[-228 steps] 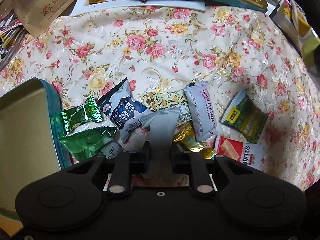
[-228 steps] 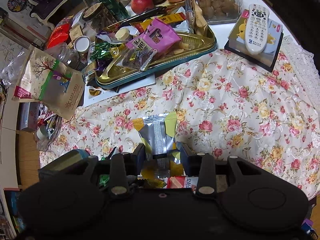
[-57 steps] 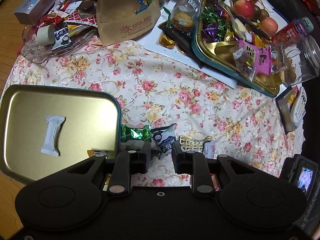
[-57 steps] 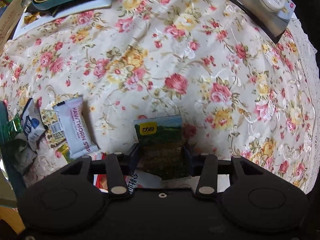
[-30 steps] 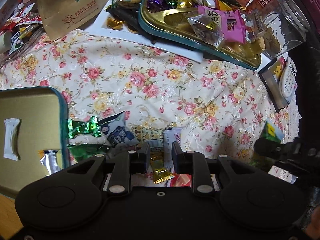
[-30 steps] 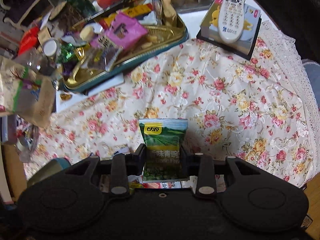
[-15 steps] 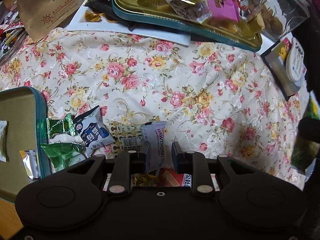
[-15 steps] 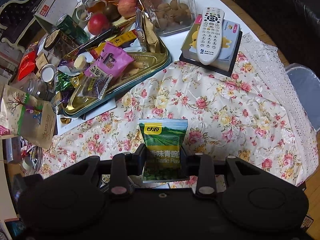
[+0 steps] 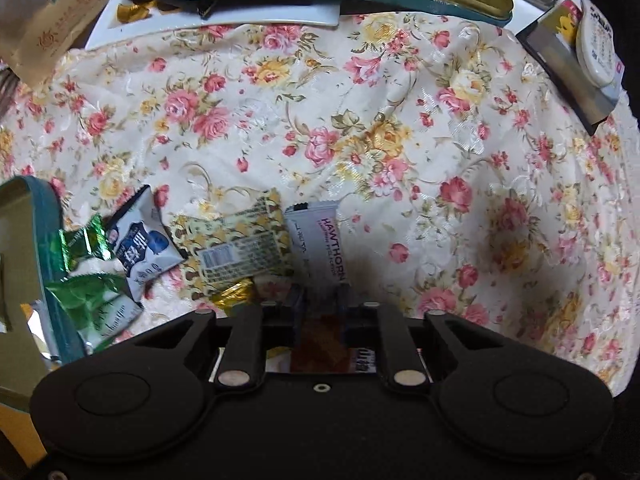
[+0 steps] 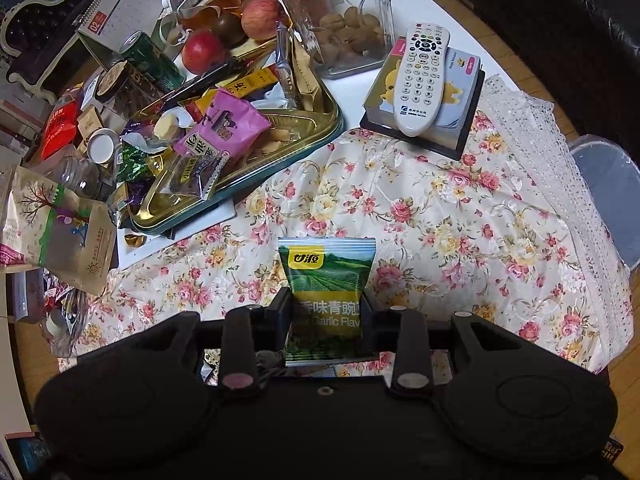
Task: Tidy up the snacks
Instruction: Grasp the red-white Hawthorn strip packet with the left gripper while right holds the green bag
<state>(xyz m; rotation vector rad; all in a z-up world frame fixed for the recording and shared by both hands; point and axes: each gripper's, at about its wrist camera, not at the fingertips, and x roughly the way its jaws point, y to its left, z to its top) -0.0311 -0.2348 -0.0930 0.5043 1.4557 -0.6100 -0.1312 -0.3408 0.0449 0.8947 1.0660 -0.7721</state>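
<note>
With its jaws closing, the left claw (image 9: pixel 320 300) straddles the near end of the hawthorn strip packet (image 9: pixel 320 240) lying flat on the floral table (image 9: pixel 400 140), while the right claw (image 10: pixel 326 312) holds the green pea packet (image 10: pixel 326 280) aloft, clamped, presumably for sorting

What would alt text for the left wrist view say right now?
The left gripper points down at a floral tablecloth, its jaws closing around the near end of a pale Hawthorn strip packet. Left of it lie more snack packets beside a teal-rimmed gold tray.
</note>
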